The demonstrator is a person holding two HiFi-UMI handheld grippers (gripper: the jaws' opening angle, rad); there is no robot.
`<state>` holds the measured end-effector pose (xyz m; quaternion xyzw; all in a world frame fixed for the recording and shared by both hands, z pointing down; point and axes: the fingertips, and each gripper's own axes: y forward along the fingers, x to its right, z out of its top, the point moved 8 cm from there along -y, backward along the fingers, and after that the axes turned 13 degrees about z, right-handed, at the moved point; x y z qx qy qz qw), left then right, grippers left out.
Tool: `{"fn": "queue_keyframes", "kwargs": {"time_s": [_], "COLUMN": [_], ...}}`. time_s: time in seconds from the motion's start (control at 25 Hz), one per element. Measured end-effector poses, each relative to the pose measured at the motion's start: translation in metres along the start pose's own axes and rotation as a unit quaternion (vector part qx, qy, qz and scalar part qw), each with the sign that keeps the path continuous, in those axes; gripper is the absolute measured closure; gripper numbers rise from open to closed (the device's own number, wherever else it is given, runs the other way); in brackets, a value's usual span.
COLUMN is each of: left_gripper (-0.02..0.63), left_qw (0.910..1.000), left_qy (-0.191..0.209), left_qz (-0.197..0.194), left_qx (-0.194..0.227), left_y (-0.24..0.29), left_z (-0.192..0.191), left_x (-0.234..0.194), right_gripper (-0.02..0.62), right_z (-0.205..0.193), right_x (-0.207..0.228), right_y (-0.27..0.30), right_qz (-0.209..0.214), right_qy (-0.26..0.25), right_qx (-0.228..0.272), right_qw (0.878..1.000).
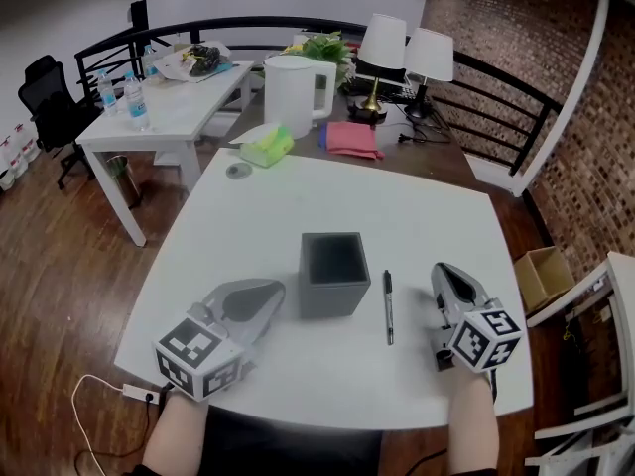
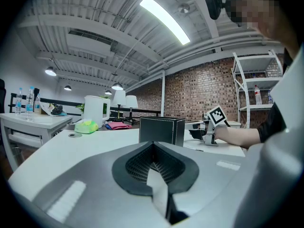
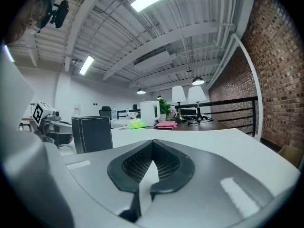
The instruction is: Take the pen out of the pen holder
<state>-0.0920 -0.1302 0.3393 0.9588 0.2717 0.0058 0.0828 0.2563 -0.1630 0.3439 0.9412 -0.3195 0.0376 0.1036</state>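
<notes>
A white table (image 1: 427, 226) fills the middle of the head view. At the upper left of the frame stands a second table (image 1: 189, 107) bearing water bottles (image 1: 124, 95). A white jug (image 1: 296, 92) and two lamps (image 1: 407, 48) stand at the top centre.

The left claw (image 1: 273, 291) is at the lower left of the frame. Its jaws are clenched together with nothing between them, and its tip is just beside the pen holder (image 1: 334, 274). The right claw (image 1: 444, 269) is at the lower right, likewise clenched and empty.

The black, square pen holder stands upright at the centre of the white table, between the two claws. The pen (image 1: 388, 307) lies flat on the table just right of the holder, between it and the right claw. It touches neither, and its length runs up and down the frame.
</notes>
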Motion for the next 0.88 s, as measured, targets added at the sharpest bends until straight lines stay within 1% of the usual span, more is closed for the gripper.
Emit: {"fn": "queue_keyframes", "kwargs": {"time_s": [0.32,0.6,0.88], "left_gripper": [0.604,0.604,0.604], "left_qw": [1.0000,1.0000,1.0000], "left_qy": [-0.001,0.000,-0.001], "left_qz": [0.000,0.000,-0.001], "left_qx": [0.000,0.000,0.002], "left_y": [0.0002,-0.0006,0.0002], "left_z": [-0.0002,-0.0010,0.0002], "left_x": [-0.0003,0.0002,0.0009], "right_gripper": [0.583,0.584,0.583], "right_z": [-0.0001,-0.0009,0.0031], "right_x": [0.0000,-0.0021,-0.0016], "right_y": [0.0002,0.0013,-0.0002], "right_qz": [0.001,0.012,0.006], "right_qy": [-0.001,0.000,-0.006], "right_qx": [0.000,-0.001,-0.005], "right_qw": [1.000,1.000,1.000]}}
